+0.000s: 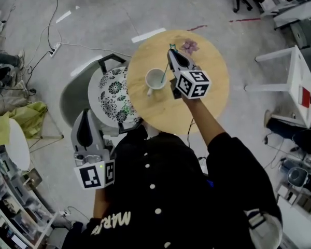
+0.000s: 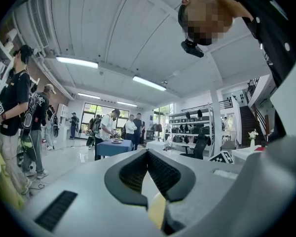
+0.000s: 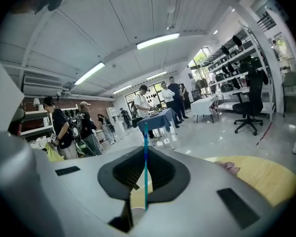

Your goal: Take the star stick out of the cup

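A white cup (image 1: 155, 80) stands on the round wooden table (image 1: 207, 97), left of its middle. My right gripper (image 1: 172, 52) reaches over the table just right of the cup and is shut on the thin teal star stick (image 1: 165, 72). The stick slants from the jaws down to the cup's rim. In the right gripper view the star stick (image 3: 145, 167) stands upright, pinched between the dark pads. My left gripper (image 1: 85, 119) hangs low at the person's left side, away from the table, with its jaws together and nothing between them.
A pink flower (image 1: 189, 46) lies on the table's far side. A black-and-white patterned chair (image 1: 113, 93) is tucked against the table's left edge. A white side table (image 1: 295, 82) stands to the right. Cables cross the floor, and several people stand in the background.
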`<state>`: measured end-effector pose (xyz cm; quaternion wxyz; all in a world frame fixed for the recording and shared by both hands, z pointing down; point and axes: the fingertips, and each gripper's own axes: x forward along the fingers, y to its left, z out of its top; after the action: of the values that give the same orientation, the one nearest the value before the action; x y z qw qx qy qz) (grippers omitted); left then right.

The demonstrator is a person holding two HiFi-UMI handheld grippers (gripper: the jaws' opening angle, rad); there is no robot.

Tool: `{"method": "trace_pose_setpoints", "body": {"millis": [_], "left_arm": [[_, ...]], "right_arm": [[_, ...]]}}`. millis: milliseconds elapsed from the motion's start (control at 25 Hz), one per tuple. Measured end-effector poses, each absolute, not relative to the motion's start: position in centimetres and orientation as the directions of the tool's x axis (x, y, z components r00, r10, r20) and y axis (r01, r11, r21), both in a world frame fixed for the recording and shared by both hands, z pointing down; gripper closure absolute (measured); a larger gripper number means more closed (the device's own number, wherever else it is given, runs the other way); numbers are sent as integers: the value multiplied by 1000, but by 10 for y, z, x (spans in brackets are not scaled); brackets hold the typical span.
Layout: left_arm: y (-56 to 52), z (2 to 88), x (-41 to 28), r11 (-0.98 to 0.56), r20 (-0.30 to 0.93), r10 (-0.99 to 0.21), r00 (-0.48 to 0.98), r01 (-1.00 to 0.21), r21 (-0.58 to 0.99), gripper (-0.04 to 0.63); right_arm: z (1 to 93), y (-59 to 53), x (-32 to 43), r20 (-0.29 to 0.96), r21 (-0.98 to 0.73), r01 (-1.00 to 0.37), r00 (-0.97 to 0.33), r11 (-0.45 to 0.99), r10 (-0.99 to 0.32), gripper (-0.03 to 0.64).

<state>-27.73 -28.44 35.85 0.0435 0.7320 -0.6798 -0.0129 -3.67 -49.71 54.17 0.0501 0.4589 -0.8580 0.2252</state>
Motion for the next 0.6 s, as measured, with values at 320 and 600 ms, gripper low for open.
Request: {"method": "trace_pose_setpoints", "body": {"millis": [320,600], "left_arm": [[-287,342,-253,-123,-12,-992,122,-990,75,591],[-290,330,-238,-156,-48,-987,153,-986,65,591]], "right_arm": [[445,-460,-12,119,-325,-777,-599,539,-792,601],[369,-420,28,-17,-281,-785,-571,552,-821,601]]}}
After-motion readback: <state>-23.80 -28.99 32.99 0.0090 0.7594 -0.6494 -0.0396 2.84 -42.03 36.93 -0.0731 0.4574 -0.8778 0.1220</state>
